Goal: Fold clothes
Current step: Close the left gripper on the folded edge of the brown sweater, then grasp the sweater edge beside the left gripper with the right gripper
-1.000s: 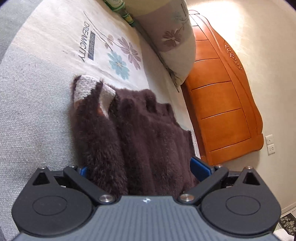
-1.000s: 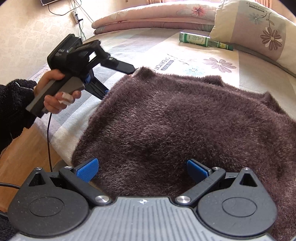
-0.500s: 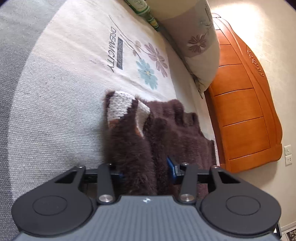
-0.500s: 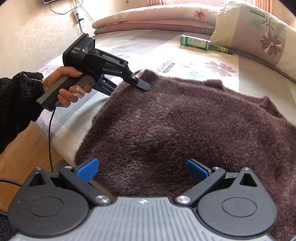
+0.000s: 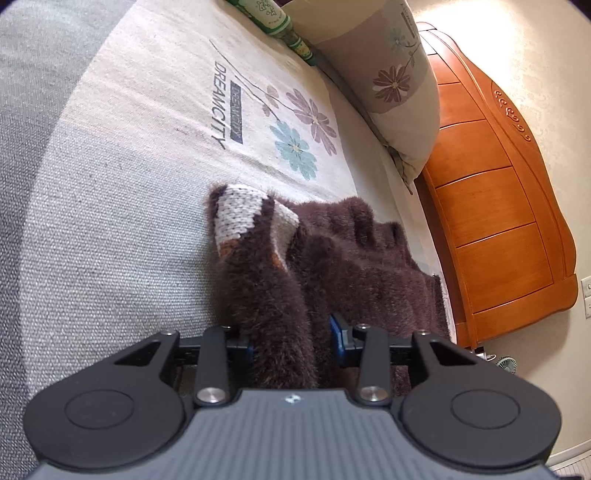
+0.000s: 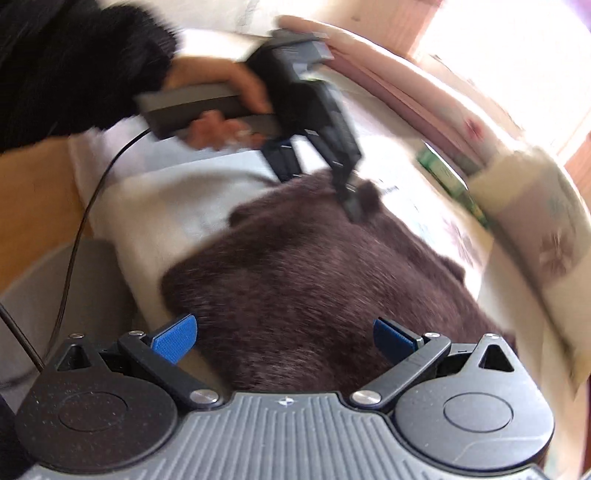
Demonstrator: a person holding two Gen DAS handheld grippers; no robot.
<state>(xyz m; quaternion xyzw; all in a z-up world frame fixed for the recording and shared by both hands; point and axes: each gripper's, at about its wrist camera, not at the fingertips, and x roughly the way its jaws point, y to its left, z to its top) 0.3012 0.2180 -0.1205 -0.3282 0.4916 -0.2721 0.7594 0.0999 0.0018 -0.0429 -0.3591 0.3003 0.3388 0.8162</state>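
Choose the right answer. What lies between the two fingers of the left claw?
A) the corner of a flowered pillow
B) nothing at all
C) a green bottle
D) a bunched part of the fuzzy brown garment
D: in the left wrist view the closing left claw has a thick fold of the fuzzy brown garment between its blue pads, while the bottle and the pillow lie far behind.

Brown sweater (image 5: 369, 258) on bed (image 5: 92, 221)

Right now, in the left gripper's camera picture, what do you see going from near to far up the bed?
left gripper, its jaws closing around a fuzzy fold → brown sweater → DREAMCITY flower print → green bottle
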